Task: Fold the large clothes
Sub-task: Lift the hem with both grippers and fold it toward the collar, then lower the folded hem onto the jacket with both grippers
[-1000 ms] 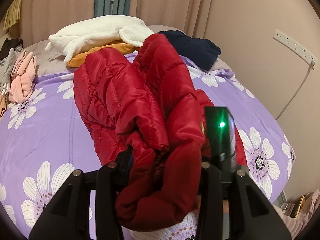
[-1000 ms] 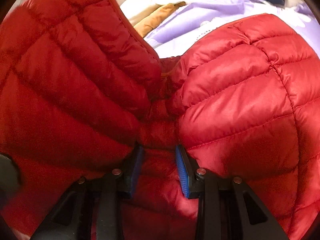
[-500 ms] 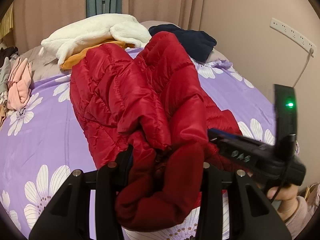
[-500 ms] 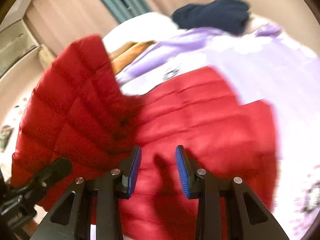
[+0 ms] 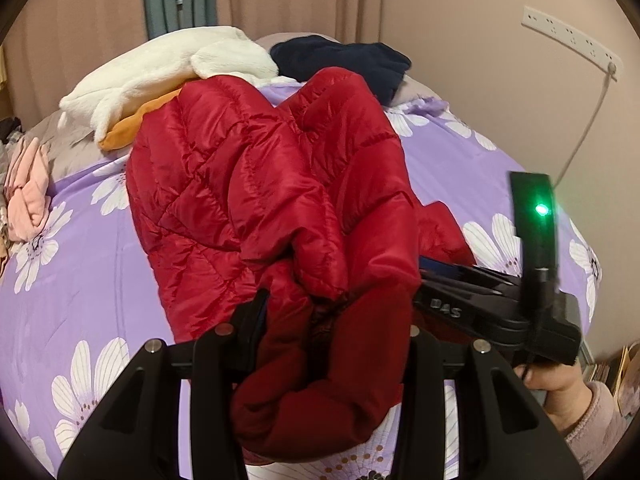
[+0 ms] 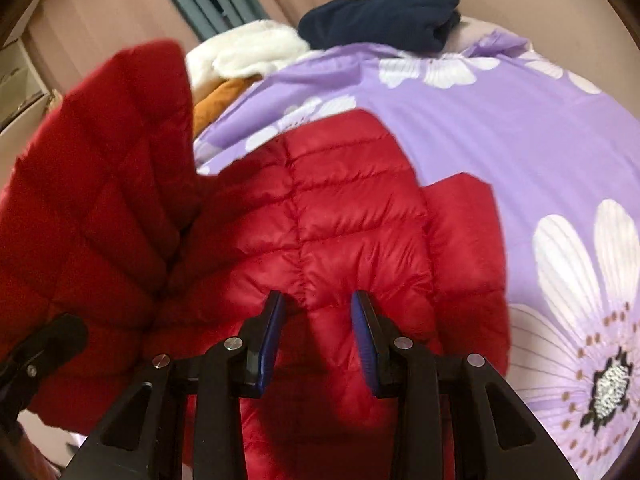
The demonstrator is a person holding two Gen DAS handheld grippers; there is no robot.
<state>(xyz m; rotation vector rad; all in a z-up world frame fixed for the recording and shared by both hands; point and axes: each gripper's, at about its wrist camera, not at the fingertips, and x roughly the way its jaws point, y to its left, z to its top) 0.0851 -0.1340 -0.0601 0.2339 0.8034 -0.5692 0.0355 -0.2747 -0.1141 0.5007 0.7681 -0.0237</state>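
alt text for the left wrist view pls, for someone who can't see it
The left gripper is clamped on a bunched fold of a red puffer jacket that trails away across a purple floral bedspread. At right, a hand holds the right gripper against the jacket. White, orange and navy clothes lie behind.

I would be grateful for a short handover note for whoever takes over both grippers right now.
Left gripper: shut on a bunched fold of the red down jacket, lifting it off the bed.
Right gripper: jaws apart over the jacket, holding nothing; its pads are bare.
Jacket lies rumpled on the purple floral bedspread; other clothes sit piled at the far end.
Done: one part gathered up.
Left: probably regrip with the right, lay flat, fold.
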